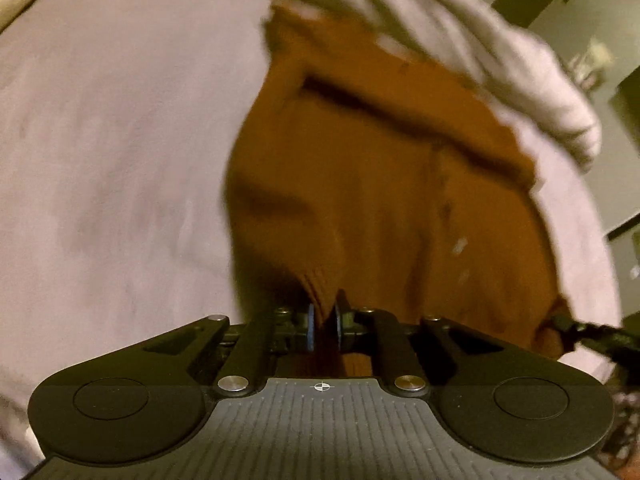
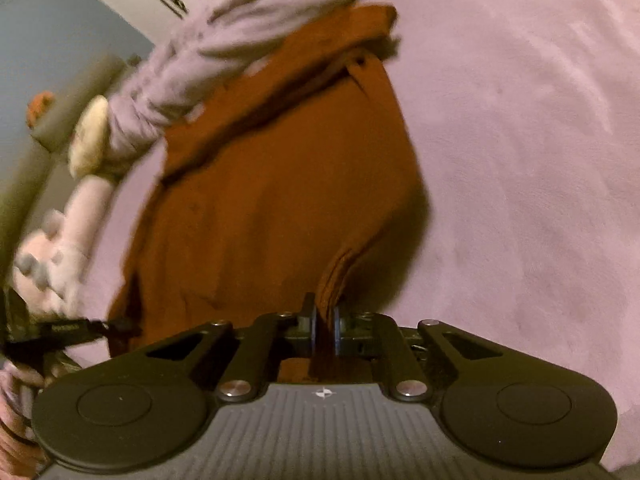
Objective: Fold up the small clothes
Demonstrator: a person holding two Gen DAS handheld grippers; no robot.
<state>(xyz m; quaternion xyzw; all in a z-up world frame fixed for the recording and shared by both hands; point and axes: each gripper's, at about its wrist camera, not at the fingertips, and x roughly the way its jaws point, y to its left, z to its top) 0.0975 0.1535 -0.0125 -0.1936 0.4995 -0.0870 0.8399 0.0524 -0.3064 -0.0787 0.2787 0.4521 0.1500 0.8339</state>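
Observation:
A small rust-orange garment (image 1: 360,184) lies spread on a pale lilac bed cover (image 1: 112,152). My left gripper (image 1: 324,322) is shut on the near hem of the garment, with a ribbed fold of cloth pinched between its blue pads. In the right wrist view the same orange garment (image 2: 272,200) stretches away, and my right gripper (image 2: 325,326) is shut on another part of its near edge. The tip of the right gripper (image 1: 592,332) shows at the left view's right edge, and the left gripper (image 2: 80,328) at the right view's left edge. Both views are motion-blurred.
A bunched pale lilac cloth (image 1: 460,40) lies across the far end of the garment. Soft toys (image 2: 88,140) sit at the bed's edge in the right wrist view. Beyond the bed are a wall and dark furniture (image 1: 580,12).

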